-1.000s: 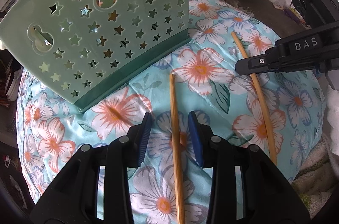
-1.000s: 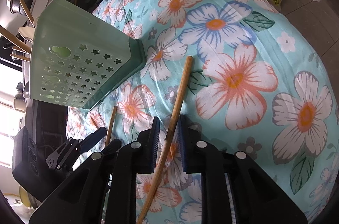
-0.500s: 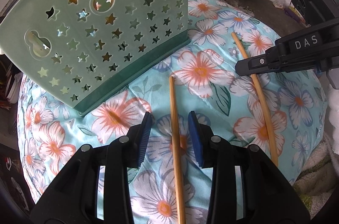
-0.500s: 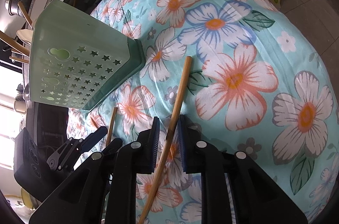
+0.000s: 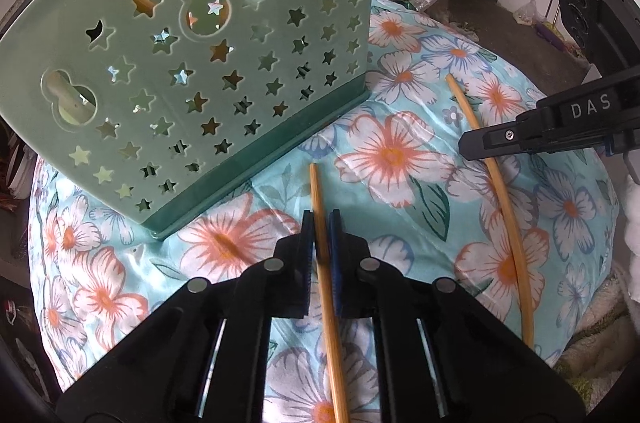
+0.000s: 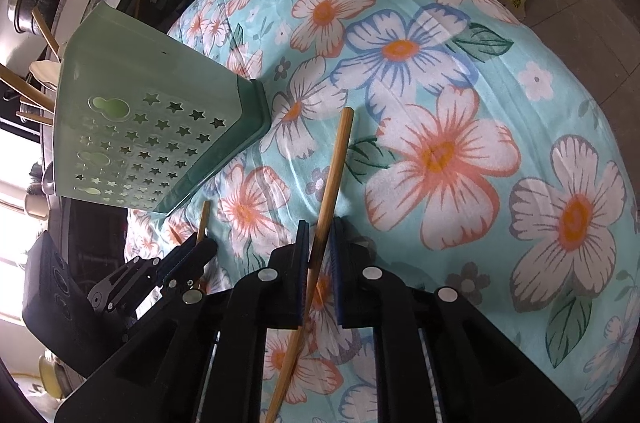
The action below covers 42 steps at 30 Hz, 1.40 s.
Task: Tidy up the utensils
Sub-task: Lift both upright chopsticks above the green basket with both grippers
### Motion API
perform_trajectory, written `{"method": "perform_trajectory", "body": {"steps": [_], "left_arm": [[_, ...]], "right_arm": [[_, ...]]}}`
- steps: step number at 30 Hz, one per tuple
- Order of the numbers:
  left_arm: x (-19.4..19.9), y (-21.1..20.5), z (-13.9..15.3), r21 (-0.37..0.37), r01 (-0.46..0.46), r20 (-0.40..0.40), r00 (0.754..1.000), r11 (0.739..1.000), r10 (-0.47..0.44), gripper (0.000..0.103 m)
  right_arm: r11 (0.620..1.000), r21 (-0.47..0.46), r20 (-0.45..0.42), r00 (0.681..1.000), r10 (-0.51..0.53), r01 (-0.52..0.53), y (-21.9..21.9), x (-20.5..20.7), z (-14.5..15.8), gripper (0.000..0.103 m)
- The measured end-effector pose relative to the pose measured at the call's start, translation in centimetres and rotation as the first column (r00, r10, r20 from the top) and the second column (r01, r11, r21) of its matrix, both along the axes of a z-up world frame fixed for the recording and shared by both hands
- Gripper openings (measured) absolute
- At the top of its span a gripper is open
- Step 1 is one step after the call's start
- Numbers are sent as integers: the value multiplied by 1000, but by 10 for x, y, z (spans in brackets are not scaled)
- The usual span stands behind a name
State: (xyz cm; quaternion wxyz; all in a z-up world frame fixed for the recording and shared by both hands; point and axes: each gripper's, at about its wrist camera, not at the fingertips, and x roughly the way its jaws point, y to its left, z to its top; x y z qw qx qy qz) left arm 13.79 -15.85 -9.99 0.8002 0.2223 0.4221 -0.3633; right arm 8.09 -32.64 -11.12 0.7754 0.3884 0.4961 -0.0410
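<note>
- We count two bamboo chopsticks lying on the flowered cloth (image 5: 400,159). The darker chopstick (image 5: 326,287) lies near the cloth's middle, its far tip just short of the lower edge of the green holder (image 5: 224,63). The paler chopstick (image 6: 328,199) lies toward the cloth's other side, well apart from the first.
- We count two grippers. The left gripper (image 5: 321,223) has brought its jaws in on the darker chopstick, the blue pads pressed against it on both sides.
- The right gripper (image 6: 320,235) straddles the paler chopstick; its jaws are closing, and the stick sits tight between the pads, which appear to touch it.
- We see one green holder, pierced with star holes, standing tilted at the cloth's far edge. Several sticks rise from it; we cannot count them, since the wall and the frame edge cut them off.
- The near ends of both chopsticks run out of frame beneath the grippers.
- In the left wrist view the right gripper's finger crosses over the paler chopstick and hides part of it.
- The clutter beyond the cloth is too dim and warped for us to name.
</note>
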Motion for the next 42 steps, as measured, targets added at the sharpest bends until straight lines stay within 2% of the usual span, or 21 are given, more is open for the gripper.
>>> {"method": "perform_trajectory", "body": {"steps": [5, 12, 22, 29, 33, 38, 42], "left_arm": [[4, 10, 13, -34, 10, -7, 1000, 999, -10, 5], [-1, 28, 56, -159, 9, -21, 1000, 987, -13, 5], [-2, 62, 129, -363, -3, -15, 1000, 932, -3, 5], [4, 95, 178, -500, -2, 2, 1000, 866, 3, 5], [6, 102, 211, -577, 13, 35, 999, 816, 9, 5], [13, 115, 254, -652, 40, 103, 994, 757, 37, 5], [13, 116, 275, -677, 57, 166, 983, 733, 77, 5]], "right_arm": [[1000, -2, 40, 999, -15, 15, -5, -9, 12, 9], [997, -75, 129, 992, -5, 14, -2, -17, 45, 8], [982, -188, 205, 978, 38, 1, 8, -22, 80, 7], [976, -218, 237, 970, 50, 3, 9, -23, 92, 6], [977, -214, 245, 968, 51, 3, 7, -23, 95, 6], [980, -200, 277, 959, 53, 4, 6, -24, 104, 6], [981, -196, 333, 941, 62, 5, 6, -29, 125, 6]]}}
